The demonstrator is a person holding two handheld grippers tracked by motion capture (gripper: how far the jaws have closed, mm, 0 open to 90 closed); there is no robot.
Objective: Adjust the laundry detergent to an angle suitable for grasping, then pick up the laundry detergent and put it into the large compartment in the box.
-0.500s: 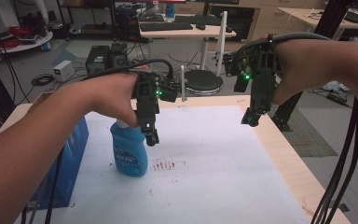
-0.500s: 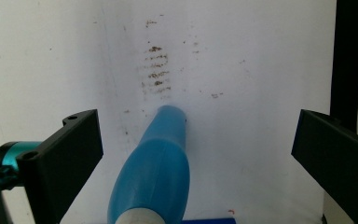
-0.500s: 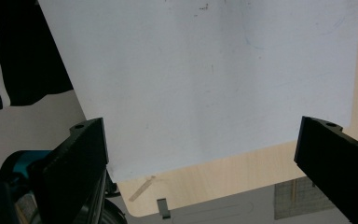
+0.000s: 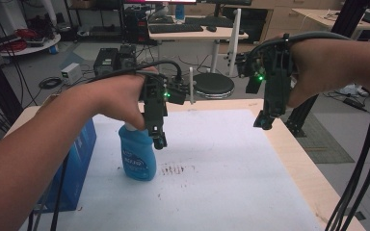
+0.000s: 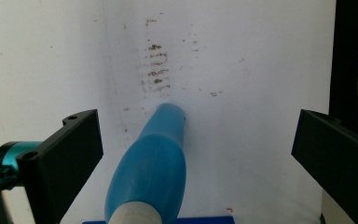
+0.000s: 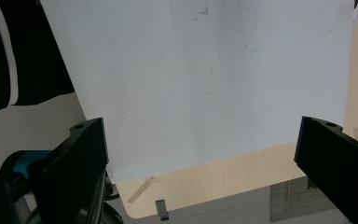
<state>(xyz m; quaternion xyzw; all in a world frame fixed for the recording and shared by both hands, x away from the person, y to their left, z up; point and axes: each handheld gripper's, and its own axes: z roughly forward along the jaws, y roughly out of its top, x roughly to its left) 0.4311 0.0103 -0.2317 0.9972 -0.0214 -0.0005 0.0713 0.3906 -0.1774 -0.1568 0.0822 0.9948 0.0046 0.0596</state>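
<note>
**Left hand-held gripper poised over blue bottle**

The worktop (image 4: pixel 289 159) carries a white sheet (image 4: pixel 231 183) (smudged brown near the middle). A blue box (image 4: pixel 79 159) stands at its left edge, the blue bottle (image 4: pixel 137 155) upright beside it. Left hand-held gripper (image 4: pixel 159 137) hangs above the bottle, jaws wide apart. Right hand-held gripper (image 4: pixel 264 120) hovers far right, likewise spread.
</note>
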